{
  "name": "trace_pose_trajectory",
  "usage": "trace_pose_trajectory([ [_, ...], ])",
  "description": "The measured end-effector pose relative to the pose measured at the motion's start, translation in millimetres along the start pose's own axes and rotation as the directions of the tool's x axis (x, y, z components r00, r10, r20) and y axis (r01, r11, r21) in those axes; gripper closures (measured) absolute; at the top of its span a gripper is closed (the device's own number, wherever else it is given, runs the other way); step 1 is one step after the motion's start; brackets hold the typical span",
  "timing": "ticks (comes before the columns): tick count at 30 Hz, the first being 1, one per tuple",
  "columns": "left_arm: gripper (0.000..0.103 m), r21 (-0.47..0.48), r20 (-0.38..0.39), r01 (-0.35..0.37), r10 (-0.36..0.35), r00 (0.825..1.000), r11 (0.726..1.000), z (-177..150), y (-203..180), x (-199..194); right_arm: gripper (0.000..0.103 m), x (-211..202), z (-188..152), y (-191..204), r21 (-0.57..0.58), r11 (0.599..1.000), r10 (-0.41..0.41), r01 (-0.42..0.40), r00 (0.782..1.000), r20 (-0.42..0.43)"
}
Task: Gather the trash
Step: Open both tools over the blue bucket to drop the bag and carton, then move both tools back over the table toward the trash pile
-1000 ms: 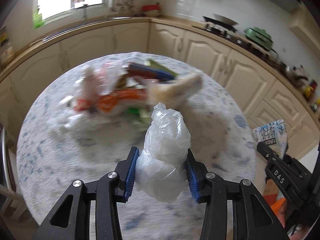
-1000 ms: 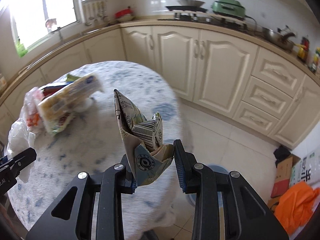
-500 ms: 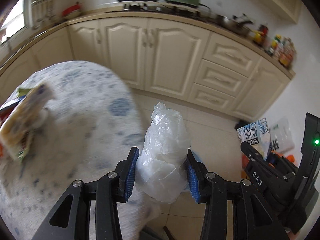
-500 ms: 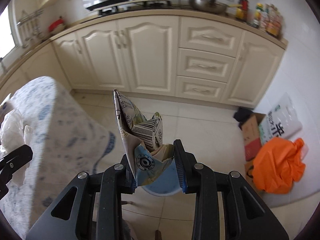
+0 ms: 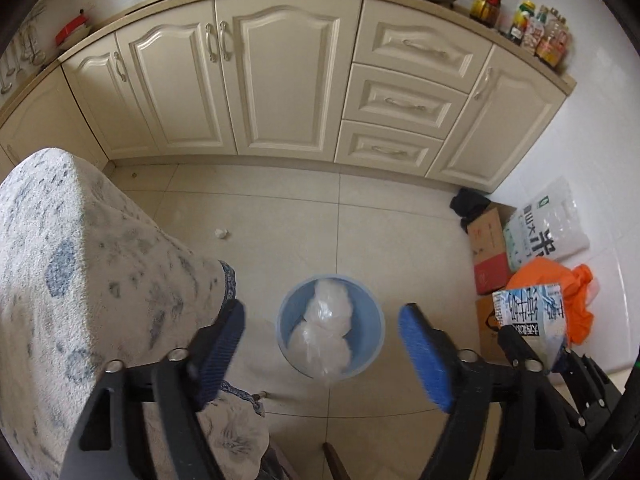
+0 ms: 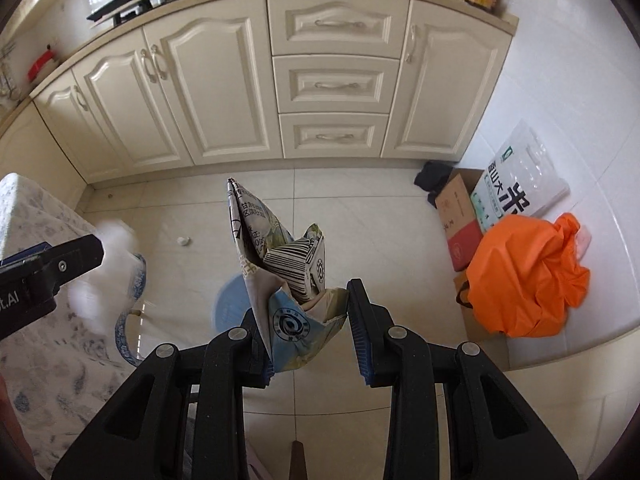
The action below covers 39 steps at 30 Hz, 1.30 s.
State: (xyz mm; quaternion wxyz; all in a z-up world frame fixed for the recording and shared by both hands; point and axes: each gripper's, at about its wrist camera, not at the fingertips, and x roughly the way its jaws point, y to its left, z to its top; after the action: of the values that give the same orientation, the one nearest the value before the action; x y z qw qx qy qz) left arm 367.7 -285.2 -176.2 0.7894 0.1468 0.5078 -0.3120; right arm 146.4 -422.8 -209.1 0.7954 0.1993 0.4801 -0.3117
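**Plastic bag over the bin, carton in the other tool**

The left tool (image 5: pixel 322 344) points down over a blue bin (image 5: pixel 370 344) on the tiled floor, its jaws opening with nothing pressed between them. A crumpled clear plastic bag (image 5: pixel 326 332) sits in the mouth of the bin, clear of the pads. The right tool (image 6: pixel 310 334) is clenched on a flattened printed carton (image 6: pixel 276 276), held above the floor beside the cloth-covered surface (image 5: pixel 80 280).

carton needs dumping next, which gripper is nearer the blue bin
Left. The left gripper hangs right over the bin, jaws opening, bag dropped. The right gripper, gripping the carton, sits off to its side.
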Motion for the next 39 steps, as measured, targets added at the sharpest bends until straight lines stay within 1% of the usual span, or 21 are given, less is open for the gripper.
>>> trace_pose_trajectory([
  [1, 0.023, -0.003, 0.0, -0.007, 0.007, 1.0, 1.0, 2.5, -4.8, 2.2, 0.072, 1.9, 0.2, 0.0, -0.001, 1.0, 0.0, 0.0, 1.0, -0.004],
  [3, 0.023, -0.01, -0.006, -0.03, 0.03, 1.0, 0.999, 9.3, -0.8, 10.3, 0.072, 6.4, 0.5, 0.9, -0.006, 1.0, -0.001, 0.001, 1.0, -0.01],
  [4, 0.023, -0.017, -0.005, -0.038, 0.038, 0.999, 0.999, 9.2, -5.8, 10.0, 0.072, 8.2, 1.3, 2.5, -0.009, 1.0, 0.001, -0.001, 1.0, -0.013],
  [6, 0.023, -0.033, -0.01, -0.051, 0.05, 0.999, 0.998, 12.8, -4.2, 13.6, 0.072, 11.6, 3.4, 7.7, -0.02, 1.0, 0.009, -0.01, 1.0, -0.017],
  [9, 0.023, -0.05, -0.01, -0.056, 0.056, 0.998, 0.997, 12.7, -1.2, 14.3, 0.072, 14.9, 9.1, 18.0, -0.047, 0.998, 0.031, -0.032, 0.999, -0.012],
  [12, 0.023, -0.064, 0.003, -0.065, 0.065, 0.998, 0.996, 3.5, -8.3, 3.6, 0.07, 12.6, 16.1, 31.5, -0.07, 0.996, 0.063, -0.062, 0.998, 0.007],
  [13, 0.023, -0.071, 0.011, -0.07, 0.071, 0.997, 0.995, -1.6, -8.0, -1.5, 0.06, 11.6, 17.9, 34.8, -0.073, 0.995, 0.07, -0.07, 0.997, 0.009],
  [14, 0.023, -0.076, 0.016, -0.074, 0.076, 0.997, 0.994, -3.7, -8.0, -4.0, 0.038, 10.3, 19.5, 37.9, -0.077, 0.994, 0.081, -0.08, 0.997, 0.011],
  [15, 0.023, -0.08, 0.022, -0.078, 0.08, 0.997, 0.994, -2.3, -7.9, -4.4, 0.028, 8.5, 20.4, 40.4, -0.079, 0.993, 0.093, -0.091, 0.995, 0.024],
  [16, 0.023, -0.082, 0.028, -0.079, 0.082, 0.996, 0.993, -12.7, -7.6, -13.5, 0.021, 6.1, 20.4, 42.1, -0.084, 0.992, 0.1, -0.096, 0.994, 0.04],
  [19, 0.022, -0.096, 0.038, -0.087, 0.091, 0.995, 0.992, -22.8, -5.6, -22.3, 0.021, 3.1, 19.0, 46.2, -0.094, 0.993, 0.08, -0.076, 0.996, 0.047],
  [21, 0.022, -0.101, 0.04, -0.091, 0.095, 0.995, 0.991, -25.3, -7.1, -23.7, 0.021, 3.5, 18.6, 46.6, -0.094, 0.992, 0.085, -0.082, 0.996, 0.035],
  [28, 0.022, -0.106, 0.034, -0.078, 0.082, 0.996, 0.991, -37.0, 0.0, -35.4, 0.021, -3.5, 12.6, 43.5, -0.087, 0.993, 0.076, -0.074, 0.997, 0.029],
  [35, 0.022, -0.104, 0.053, -0.072, 0.078, 0.996, 0.992, -52.5, 3.3, -57.1, 0.021, -23.5, 6.9, 45.9, -0.096, 0.992, 0.089, -0.083, 0.995, 0.053],
  [39, 0.022, -0.111, 0.078, -0.069, 0.078, 0.994, 0.991, -62.4, 7.9, -75.6, 0.021, -38.7, 4.5, 48.8, -0.105, 0.99, 0.098, -0.09, 0.992, 0.079],
])
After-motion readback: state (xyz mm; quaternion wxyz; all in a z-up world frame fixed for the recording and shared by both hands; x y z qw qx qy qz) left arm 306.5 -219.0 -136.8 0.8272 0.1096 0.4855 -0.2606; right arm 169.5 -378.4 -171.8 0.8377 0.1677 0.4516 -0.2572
